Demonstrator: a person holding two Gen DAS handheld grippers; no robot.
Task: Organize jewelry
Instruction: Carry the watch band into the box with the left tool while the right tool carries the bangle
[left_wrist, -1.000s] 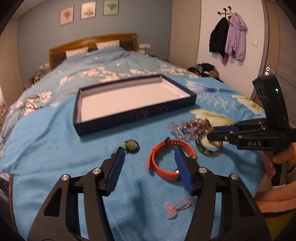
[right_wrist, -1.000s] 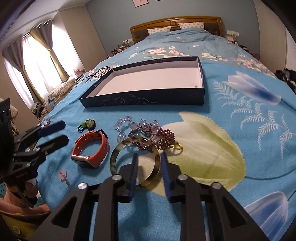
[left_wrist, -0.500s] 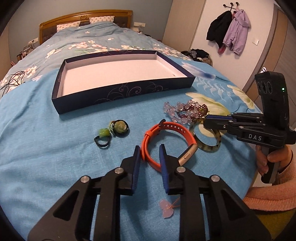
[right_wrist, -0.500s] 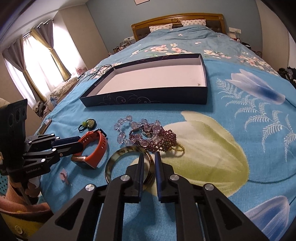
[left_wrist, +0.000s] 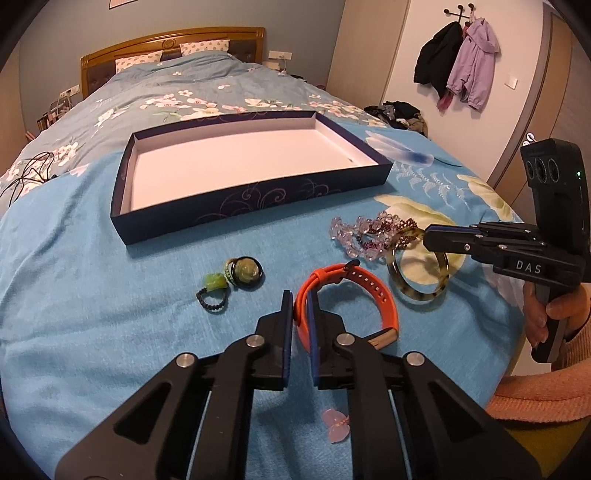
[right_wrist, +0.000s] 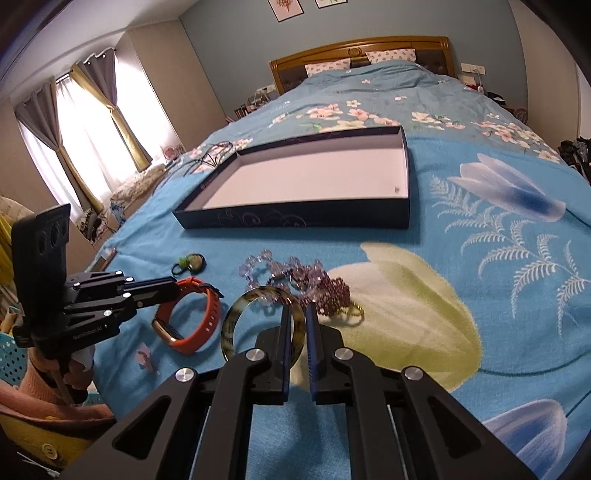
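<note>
Gripping at once: left gripper pinches the orange silicone watch band; right gripper pinches the tortoiseshell bangle. Both pieces lie on the bedspread, near the open navy box.

Risks, judged: hard, glossy bangle could slide out of the narrow pads on lifting. Springy band could twist free. Bangle's far edge touches the tangled beads; a strand may drag along. Soft quilt gives underfoot.

Box: shallow, rectangular, white-lined, nothing inside. Beads faceted, translucent lilac and dark purple.
</note>
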